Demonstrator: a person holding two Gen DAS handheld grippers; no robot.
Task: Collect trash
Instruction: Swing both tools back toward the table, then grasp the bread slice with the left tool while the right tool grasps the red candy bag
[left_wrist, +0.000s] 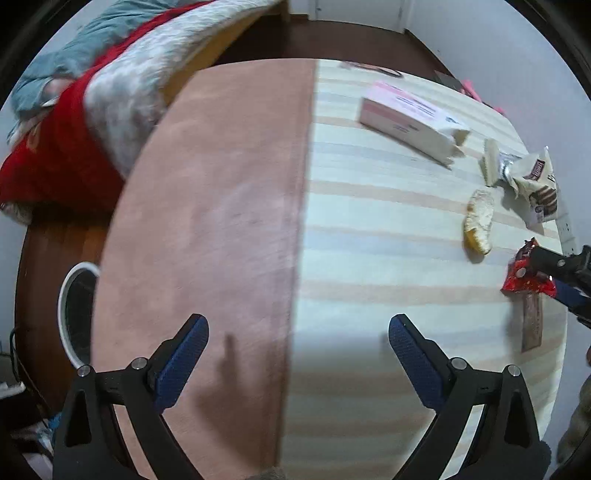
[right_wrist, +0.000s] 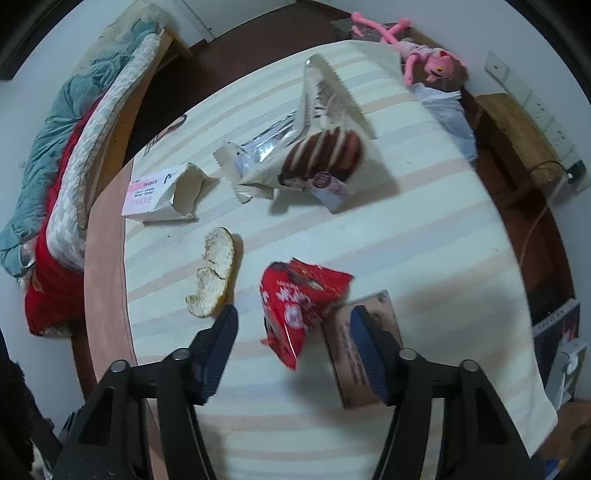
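Right gripper (right_wrist: 291, 343) stands half-spread over the red snack wrapper (right_wrist: 299, 306), jaws straddling it; neither pad visibly presses the foil, so the wrapper is bracketed, not gripped. It lies crumpled on the striped tablecloth (right_wrist: 424, 258), long axis running away from the gripper and leaning slightly left in the right wrist view, so the jaws cross it at near right angles. Its right edge overlaps a brown carton (right_wrist: 364, 369), against which the right finger sits; closing may catch both. An orange peel (right_wrist: 214, 273) lies just beside the left finger.

Left gripper (left_wrist: 299, 354) hangs wide apart and empty over the bare tabletop, well apart from the wrapper (left_wrist: 528, 273). Judgement: the right hand is plainly nearer. A white bin (left_wrist: 68, 314) shows past the table's left edge.
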